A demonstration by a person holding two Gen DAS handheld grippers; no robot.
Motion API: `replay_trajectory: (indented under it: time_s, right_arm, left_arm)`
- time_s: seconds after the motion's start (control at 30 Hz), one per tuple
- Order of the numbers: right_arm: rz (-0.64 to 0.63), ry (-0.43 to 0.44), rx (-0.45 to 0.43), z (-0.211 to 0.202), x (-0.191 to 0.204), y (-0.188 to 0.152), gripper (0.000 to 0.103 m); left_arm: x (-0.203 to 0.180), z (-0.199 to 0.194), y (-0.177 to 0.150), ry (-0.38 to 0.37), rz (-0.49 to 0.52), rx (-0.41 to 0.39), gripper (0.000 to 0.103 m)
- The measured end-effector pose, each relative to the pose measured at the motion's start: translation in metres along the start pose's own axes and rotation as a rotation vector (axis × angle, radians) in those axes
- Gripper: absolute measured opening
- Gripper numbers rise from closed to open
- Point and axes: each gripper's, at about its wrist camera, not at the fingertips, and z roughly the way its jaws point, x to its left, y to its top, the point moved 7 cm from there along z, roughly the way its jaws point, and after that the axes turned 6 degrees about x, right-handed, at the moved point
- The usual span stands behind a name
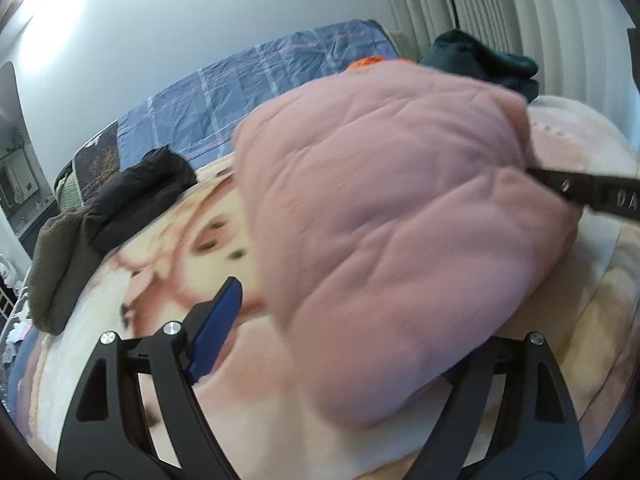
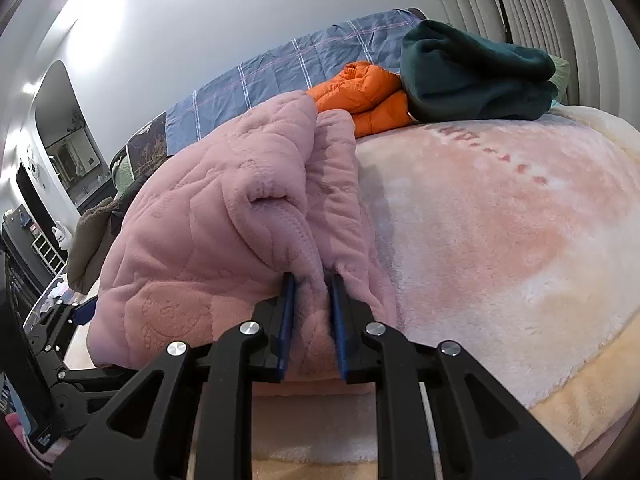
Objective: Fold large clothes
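Pink quilted fleece garment [image 2: 224, 216]: bunched and partly doubled over, laid on the cream-and-peach plush blanket [image 2: 500, 240] that covers the bed. In the right wrist view its long axis is seen running from the near edge of the blanket away toward the far wall, with a thick folded edge turned toward the camera. Which end is collar or hem cannot be told

Right gripper [image 2: 311, 292]: nearly closed, a ridge of the garment's near edge pinched between the blue pads, cloth bulging on both sides of the jaws

Left gripper [image 1: 336, 320]: jaws spread wide over the garment's left flank; one blue pad [image 1: 218, 328] is seen clear of the cloth over the blanket, the other finger is hidden behind the pink bulk, so no grip is shown

Orange puffer jacket [image 2: 364, 92]: folded, just beyond the garment's far end

Dark green garment [image 2: 472, 80]: folded, beside the orange jacket, farther right of the pink garment

Black garment [image 1: 144, 192] and olive-brown garment [image 1: 60, 264]: heaped to the left of the pink garment, at the blanket's edge

Blue checked bedding [image 1: 248, 92]: behind the pink garment, against the wall
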Motion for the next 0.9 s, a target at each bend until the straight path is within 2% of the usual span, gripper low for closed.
replay_trajectory:
  time_s: [0.07, 0.1, 0.2, 0.3, 0.33, 0.37, 0.43, 0.47, 0.5, 0.53, 0.63, 0.7, 0.73, 0.83, 0.87, 0.9]
  right_arm:
    - [0.007, 0.003, 0.005, 0.001, -0.001, 0.0, 0.016]
    - [0.004, 0.009, 0.008, 0.001, 0.0, 0.0, 0.016]
    - [-0.026, -0.01, 0.0, 0.002, 0.004, -0.001, 0.017]
    - [-0.005, 0.008, 0.005, 0.002, -0.001, 0.0, 0.017]
    - [0.005, 0.023, 0.009, 0.002, -0.003, 0.001, 0.017]
    - [0.011, 0.036, 0.012, 0.002, -0.004, 0.001, 0.017]
    - [0.022, 0.052, 0.016, 0.002, -0.006, 0.002, 0.017]
    - [0.022, 0.055, 0.018, 0.003, -0.006, 0.002, 0.018]
    - [0.019, 0.055, 0.018, 0.003, -0.006, 0.001, 0.018]
    - [0.014, 0.054, 0.018, 0.003, -0.005, 0.001, 0.018]
    - [0.006, 0.05, 0.014, 0.003, -0.003, 0.001, 0.019]
    - [0.008, 0.051, 0.015, 0.003, -0.003, 0.001, 0.019]
    - [0.008, 0.051, 0.016, 0.003, -0.003, 0.001, 0.019]
    - [0.005, 0.054, 0.019, 0.003, -0.003, 0.001, 0.019]
    - [0.007, 0.056, 0.019, 0.003, -0.004, 0.001, 0.019]
    - [0.009, 0.057, 0.019, 0.003, -0.004, 0.001, 0.019]
  left_arm:
    - [0.011, -0.006, -0.011, 0.104, 0.083, 0.008, 0.084]
    - [0.015, -0.009, -0.017, 0.12, 0.11, 0.004, 0.084]
    - [0.023, -0.006, -0.024, 0.051, 0.058, 0.046, 0.084]
    - [0.015, -0.013, -0.023, 0.009, 0.086, 0.056, 0.078]
    - [0.013, -0.015, -0.024, -0.027, 0.093, 0.064, 0.072]
    - [0.012, -0.021, -0.026, -0.098, 0.09, 0.081, 0.064]
    - [0.015, -0.038, -0.028, -0.309, 0.05, 0.13, 0.053]
    - [0.017, -0.047, -0.027, -0.39, 0.024, 0.142, 0.047]
    - [0.022, -0.058, -0.024, -0.453, -0.003, 0.137, 0.046]
    - [0.026, -0.066, -0.019, -0.476, -0.015, 0.122, 0.046]
    - [0.045, -0.083, 0.015, -0.452, -0.024, 0.007, 0.045]
    - [0.049, -0.075, 0.051, -0.387, 0.0, -0.078, 0.043]
    - [0.047, -0.065, 0.07, -0.382, 0.011, -0.097, 0.041]
    - [0.036, -0.017, 0.116, -0.423, 0.013, -0.076, 0.04]
    - [0.033, 0.001, 0.124, -0.435, 0.015, -0.043, 0.041]
    - [0.024, 0.03, 0.129, -0.453, 0.047, 0.027, 0.045]
